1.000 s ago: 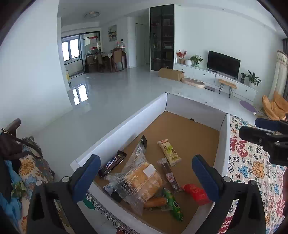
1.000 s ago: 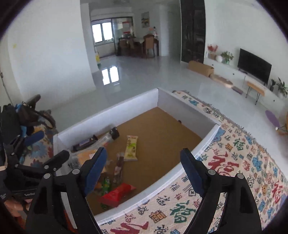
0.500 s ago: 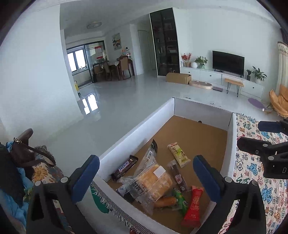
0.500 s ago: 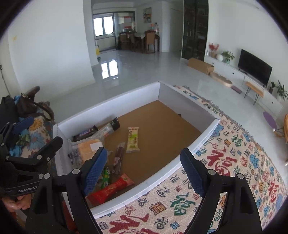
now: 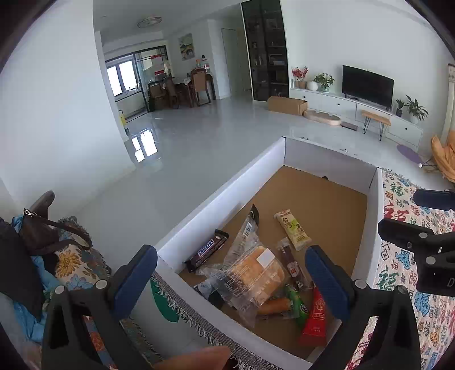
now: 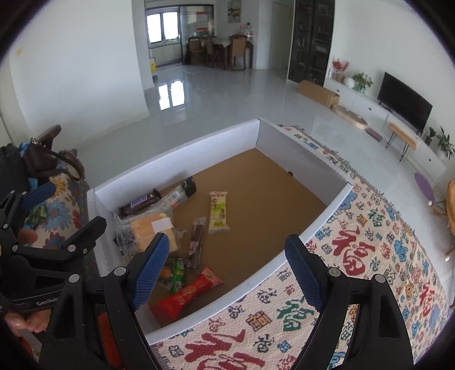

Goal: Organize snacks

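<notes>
A glossy pale floor (image 5: 204, 142) is bounded by white walls (image 5: 57, 99); a television (image 5: 367, 83) is mounted above a low white cabinet (image 5: 335, 104), and daylight is admitted through far windows (image 6: 163, 27)

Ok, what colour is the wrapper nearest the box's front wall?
Red, with gold print. The red wrapper shows best in the right wrist view, lying inside the box.

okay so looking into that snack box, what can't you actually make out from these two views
- Green packet: right view, the right gripper's finger covers part; label unreadable.
- Red packet: left view, the left gripper's finger hides its top.
- Dark packet under the bread bag: mostly buried, contents unclear.
- Small print: too small.
</notes>
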### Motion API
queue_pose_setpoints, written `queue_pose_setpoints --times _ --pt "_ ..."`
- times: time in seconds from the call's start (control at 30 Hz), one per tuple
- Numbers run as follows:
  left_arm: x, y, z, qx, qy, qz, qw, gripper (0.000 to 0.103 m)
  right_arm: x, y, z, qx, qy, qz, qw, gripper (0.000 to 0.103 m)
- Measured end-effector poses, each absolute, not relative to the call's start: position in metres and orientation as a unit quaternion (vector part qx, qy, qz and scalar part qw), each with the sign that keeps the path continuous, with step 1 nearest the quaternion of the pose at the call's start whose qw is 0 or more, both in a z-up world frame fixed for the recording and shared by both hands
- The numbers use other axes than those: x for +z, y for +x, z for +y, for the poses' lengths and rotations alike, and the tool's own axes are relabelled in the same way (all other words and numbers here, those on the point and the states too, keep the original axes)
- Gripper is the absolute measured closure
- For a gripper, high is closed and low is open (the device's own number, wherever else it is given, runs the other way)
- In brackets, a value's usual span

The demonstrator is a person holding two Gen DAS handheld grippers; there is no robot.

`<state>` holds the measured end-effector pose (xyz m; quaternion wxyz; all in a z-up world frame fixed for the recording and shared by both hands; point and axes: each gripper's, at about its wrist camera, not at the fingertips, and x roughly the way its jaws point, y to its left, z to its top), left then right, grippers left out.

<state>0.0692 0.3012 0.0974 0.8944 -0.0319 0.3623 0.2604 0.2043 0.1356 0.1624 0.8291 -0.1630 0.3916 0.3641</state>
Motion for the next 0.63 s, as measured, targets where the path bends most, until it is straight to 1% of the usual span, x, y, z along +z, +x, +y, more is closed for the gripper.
queue_pose_setpoints --times 0.27,0.63 --pt "0.09 0.068 0.311 0.236 -0.064 0.386 0.89 0.0 0.154 0.201 0.146 0.36 -0.18 0.397 0.825 0.017" --pt "0.09 0.067 0.314 0.231 -0.076 0.375 0.895 0.0 0.148 0.21 0.147 0.351 -0.177 0.401 0.828 0.017"
